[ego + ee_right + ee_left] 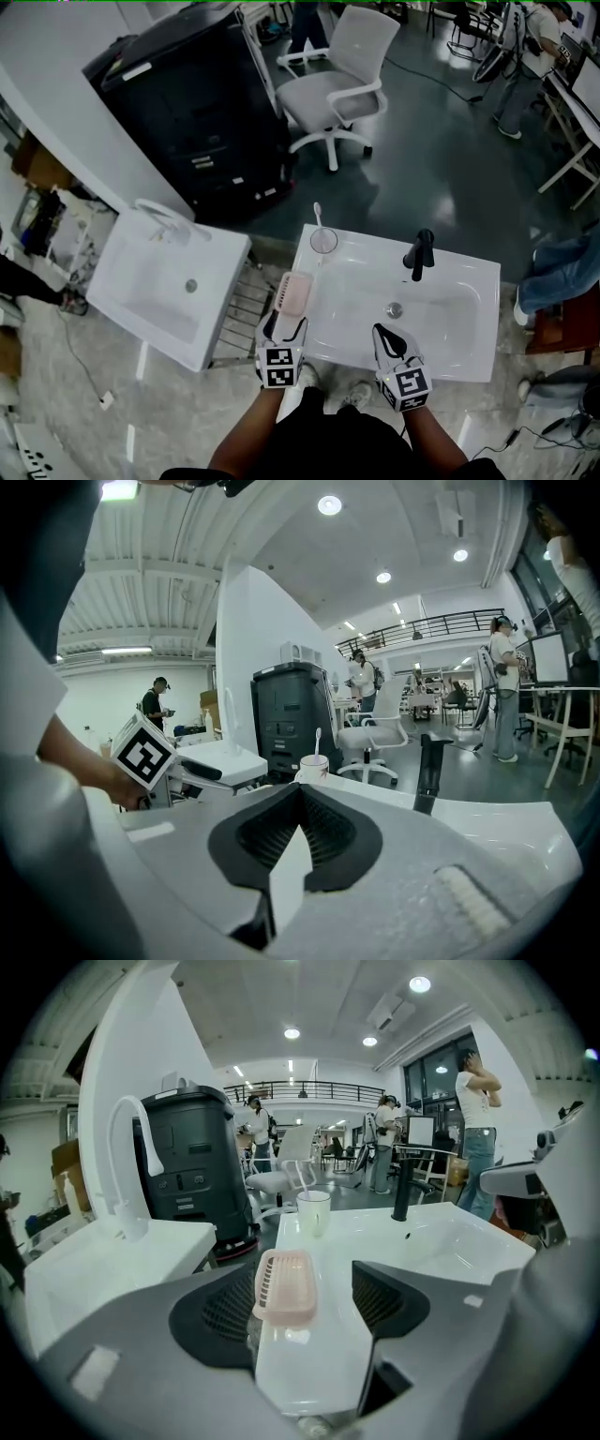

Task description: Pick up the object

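The pink soap dish [293, 292] lies on the left rim of the white washbasin [450, 366], toward its front-left corner. The left hand-held gripper [285, 326] stands open. The dish sits between its jaws, closer to the left one, and neither pad presses on it. The right hand-held gripper [389, 339] hangs over the front rim with its jaws closed on nothing. A cup with a toothbrush [323, 241] stands at the back-left corner, and a black faucet [421, 253] stands on the back rim.
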A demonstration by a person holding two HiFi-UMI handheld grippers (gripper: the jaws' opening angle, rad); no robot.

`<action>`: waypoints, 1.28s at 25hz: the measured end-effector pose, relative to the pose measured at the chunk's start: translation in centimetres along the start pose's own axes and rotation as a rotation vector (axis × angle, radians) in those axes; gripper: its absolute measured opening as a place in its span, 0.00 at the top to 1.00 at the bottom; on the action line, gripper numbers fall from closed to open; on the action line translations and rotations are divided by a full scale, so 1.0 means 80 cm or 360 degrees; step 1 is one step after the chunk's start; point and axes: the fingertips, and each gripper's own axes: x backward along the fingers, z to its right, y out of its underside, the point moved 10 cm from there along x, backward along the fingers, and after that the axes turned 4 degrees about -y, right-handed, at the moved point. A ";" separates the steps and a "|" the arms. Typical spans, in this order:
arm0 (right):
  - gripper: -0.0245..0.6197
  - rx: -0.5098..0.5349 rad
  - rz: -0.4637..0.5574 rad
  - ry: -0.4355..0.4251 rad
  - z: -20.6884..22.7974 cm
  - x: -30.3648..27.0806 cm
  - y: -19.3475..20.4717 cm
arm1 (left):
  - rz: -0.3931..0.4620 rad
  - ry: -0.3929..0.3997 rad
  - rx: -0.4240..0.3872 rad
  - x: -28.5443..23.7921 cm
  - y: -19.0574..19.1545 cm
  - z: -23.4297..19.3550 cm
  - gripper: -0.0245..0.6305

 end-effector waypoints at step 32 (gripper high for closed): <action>0.96 0.0020 -0.0152 -0.0071 -0.008 -0.036 0.008 | -0.0457 0.0090 -0.0037 -0.111 0.033 -0.021 0.22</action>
